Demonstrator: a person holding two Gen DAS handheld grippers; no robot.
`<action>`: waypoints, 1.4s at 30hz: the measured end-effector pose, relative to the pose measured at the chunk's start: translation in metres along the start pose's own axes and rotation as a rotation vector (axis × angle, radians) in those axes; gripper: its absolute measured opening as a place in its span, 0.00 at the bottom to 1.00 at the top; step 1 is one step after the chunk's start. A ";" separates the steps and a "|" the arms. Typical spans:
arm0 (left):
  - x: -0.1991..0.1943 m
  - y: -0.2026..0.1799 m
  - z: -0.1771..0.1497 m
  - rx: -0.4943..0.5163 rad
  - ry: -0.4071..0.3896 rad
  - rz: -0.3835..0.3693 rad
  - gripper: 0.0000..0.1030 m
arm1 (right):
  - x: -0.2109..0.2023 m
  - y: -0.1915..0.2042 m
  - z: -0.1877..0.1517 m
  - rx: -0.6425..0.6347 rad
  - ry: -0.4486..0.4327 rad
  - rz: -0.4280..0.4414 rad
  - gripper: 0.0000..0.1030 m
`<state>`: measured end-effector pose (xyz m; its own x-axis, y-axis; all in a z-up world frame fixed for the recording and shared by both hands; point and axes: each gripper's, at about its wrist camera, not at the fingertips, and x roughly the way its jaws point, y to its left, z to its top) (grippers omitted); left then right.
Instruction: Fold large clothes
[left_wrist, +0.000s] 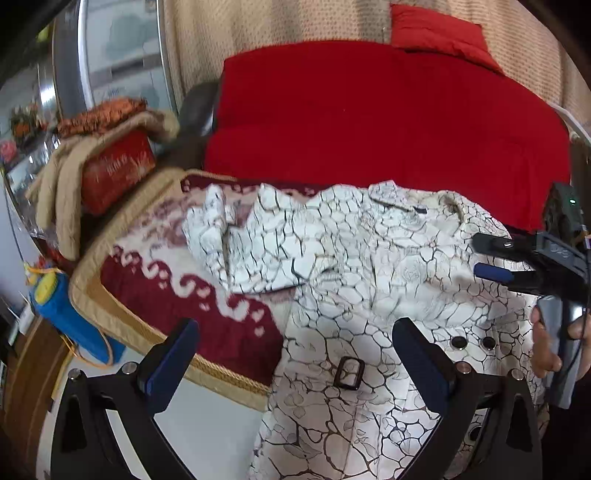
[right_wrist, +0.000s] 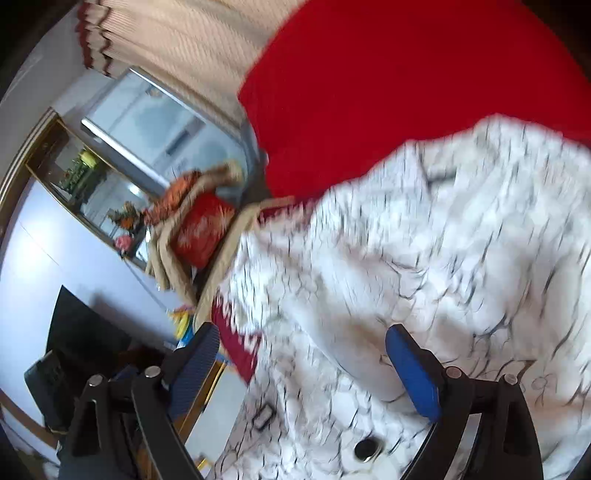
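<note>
Red sofa seat lies bare far behind the coat; a red box under draped cloth blocks the far left

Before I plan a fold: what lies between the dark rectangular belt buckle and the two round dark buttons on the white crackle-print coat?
In the left wrist view, the left gripper's blue-padded right finger crosses between belt buckle and buttons.

My white coat carries black crackle lines; at twelve o'clock a plain red blanket, at nine a maroon-and-cream rug
</note>
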<state>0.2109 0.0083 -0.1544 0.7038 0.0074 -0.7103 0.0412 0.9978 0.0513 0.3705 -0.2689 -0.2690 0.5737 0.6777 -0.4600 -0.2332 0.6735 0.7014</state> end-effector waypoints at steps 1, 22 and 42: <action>0.005 0.001 0.000 -0.010 0.012 -0.019 1.00 | 0.001 -0.003 0.000 0.011 0.014 0.007 0.91; 0.175 -0.109 0.015 -0.102 0.404 -0.404 0.56 | -0.184 -0.147 -0.022 0.471 -0.507 -0.223 0.55; 0.136 -0.095 0.025 0.079 0.233 -0.227 0.11 | -0.061 -0.116 -0.016 0.332 -0.164 -0.202 0.55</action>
<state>0.3202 -0.0874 -0.2382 0.4894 -0.1903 -0.8510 0.2394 0.9677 -0.0787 0.3502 -0.3836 -0.3316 0.7054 0.4682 -0.5322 0.1466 0.6382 0.7558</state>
